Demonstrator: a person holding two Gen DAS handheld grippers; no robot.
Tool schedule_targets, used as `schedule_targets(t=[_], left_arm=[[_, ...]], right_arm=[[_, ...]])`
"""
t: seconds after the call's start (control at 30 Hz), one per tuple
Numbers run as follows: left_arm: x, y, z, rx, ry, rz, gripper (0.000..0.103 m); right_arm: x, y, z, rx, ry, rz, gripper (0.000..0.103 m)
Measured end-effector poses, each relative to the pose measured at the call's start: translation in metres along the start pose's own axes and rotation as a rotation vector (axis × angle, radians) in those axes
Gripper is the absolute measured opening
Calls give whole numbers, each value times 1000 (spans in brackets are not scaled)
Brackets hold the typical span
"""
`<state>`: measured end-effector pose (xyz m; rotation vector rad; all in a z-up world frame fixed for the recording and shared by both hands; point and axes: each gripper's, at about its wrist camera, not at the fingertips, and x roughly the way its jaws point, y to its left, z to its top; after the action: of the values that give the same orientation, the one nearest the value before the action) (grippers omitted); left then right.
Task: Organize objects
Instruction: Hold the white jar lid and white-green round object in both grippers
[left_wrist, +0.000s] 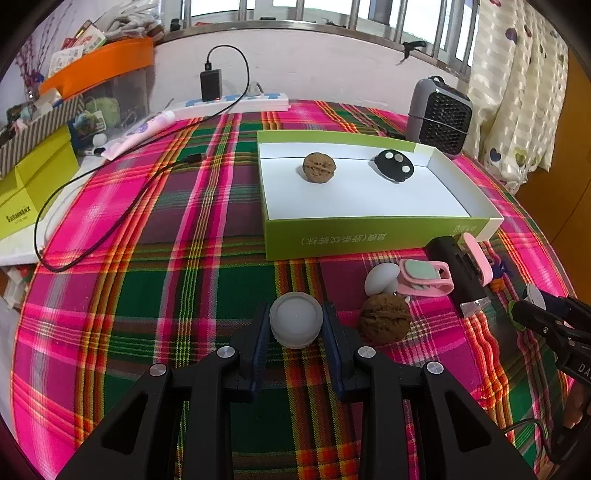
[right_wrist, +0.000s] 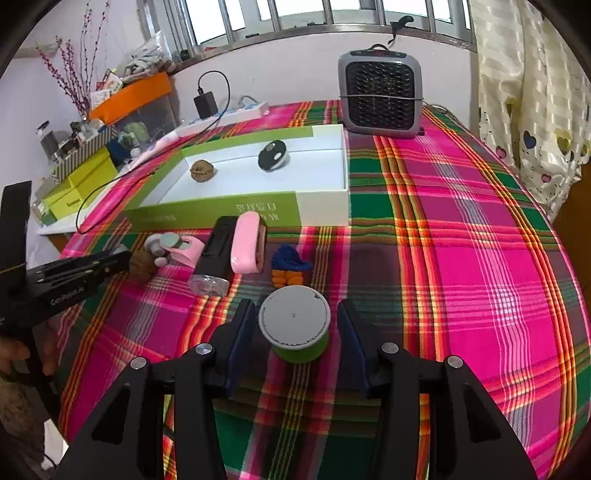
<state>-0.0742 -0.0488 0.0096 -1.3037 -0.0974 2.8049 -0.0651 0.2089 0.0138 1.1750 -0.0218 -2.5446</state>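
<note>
Left wrist view: the left gripper (left_wrist: 296, 325) is clamped on a small round white ball (left_wrist: 295, 319), and the box (left_wrist: 376, 236) waits ahead on the tabletop (left_wrist: 166, 258).

The right gripper (right_wrist: 295, 325) has its fingers (right_wrist: 242, 328) apart, one on each side of a little green tub with a grey lid (right_wrist: 294, 323), and there are gaps, so it is not squeezed yet. A good next move, I think, is to close the fingers gently and evenly on the tub, then lift it straight up. The box already has a walnut (left_wrist: 319, 167) and a black remote (left_wrist: 393, 164) in it, so set new things down in the bare white part. Another walnut (left_wrist: 385, 319) sits just beside the ball, so lift with care.
</note>
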Motion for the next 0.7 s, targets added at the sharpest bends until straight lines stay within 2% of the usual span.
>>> schedule_targets(t=[0.07, 0.2, 0.7], left_arm=[[0, 0, 0, 3, 0, 4, 26], [0, 0, 0, 2, 0, 6, 26], [0, 0, 0, -6, -3, 7, 25]], right_arm=[[0, 0, 1, -2, -2, -5, 40], [-1, -3, 0, 11, -10, -7, 35], [-2, -2, 0, 18, -13, -17, 35]])
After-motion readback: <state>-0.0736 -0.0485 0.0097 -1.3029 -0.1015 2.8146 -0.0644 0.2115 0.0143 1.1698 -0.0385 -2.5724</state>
